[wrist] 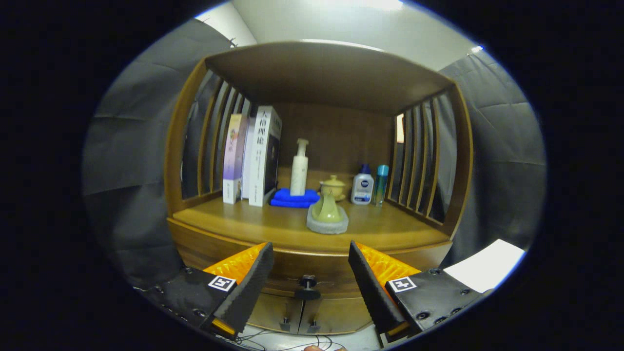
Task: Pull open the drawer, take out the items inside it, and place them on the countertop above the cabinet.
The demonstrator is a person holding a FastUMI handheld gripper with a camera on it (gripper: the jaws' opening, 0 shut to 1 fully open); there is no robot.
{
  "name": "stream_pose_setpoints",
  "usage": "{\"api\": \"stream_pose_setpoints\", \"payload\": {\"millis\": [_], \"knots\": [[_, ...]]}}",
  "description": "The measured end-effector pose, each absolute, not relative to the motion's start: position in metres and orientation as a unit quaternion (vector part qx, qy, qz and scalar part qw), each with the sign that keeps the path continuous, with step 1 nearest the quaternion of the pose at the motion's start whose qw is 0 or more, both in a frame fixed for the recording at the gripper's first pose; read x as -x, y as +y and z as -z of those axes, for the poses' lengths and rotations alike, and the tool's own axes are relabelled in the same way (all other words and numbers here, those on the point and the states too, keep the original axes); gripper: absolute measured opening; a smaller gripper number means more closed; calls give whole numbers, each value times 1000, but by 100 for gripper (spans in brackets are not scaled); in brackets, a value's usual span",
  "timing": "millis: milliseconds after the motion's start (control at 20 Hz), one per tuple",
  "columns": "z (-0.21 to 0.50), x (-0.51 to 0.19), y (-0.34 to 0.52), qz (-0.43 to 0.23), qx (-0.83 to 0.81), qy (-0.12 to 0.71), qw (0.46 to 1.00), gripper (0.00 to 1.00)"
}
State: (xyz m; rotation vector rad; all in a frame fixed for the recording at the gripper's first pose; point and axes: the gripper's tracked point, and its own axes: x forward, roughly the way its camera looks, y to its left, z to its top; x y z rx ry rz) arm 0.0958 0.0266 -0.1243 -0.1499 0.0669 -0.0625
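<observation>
Gripper (308, 273) with jaws spread wide and empty, the drawer's dark knob (307, 286) lying between and just beyond them on the closed drawer (312, 275) of the wooden cabinet (185, 229). Above the drawer, on the countertop (273, 226), a pale green vessel on a grey stone slab (327, 222) stands nearest the knob, with a lidded cup (333, 186), a white pump bottle (299, 168) on a blue folded cloth (294, 198), a white bottle with a blue cap (362, 185) bearing a round dark logo too small to read, and a teal tube (381, 183) farther back. Left of the slab stand upright books (253, 156), the largest carrying large Chinese characters on its cover.
</observation>
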Motion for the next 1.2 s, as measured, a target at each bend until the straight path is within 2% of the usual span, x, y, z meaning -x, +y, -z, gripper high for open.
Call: {"api": "stream_pose_setpoints", "payload": {"millis": [400,650,800,1200], "knots": [[1,-27,38,0,23,-25,999,98],[-41,-3,39,2,13,-32,999,98],[-39,10,62,-29,-11,-40,999,98],[-15,20,51,-42,-6,-61,997,98]]}}
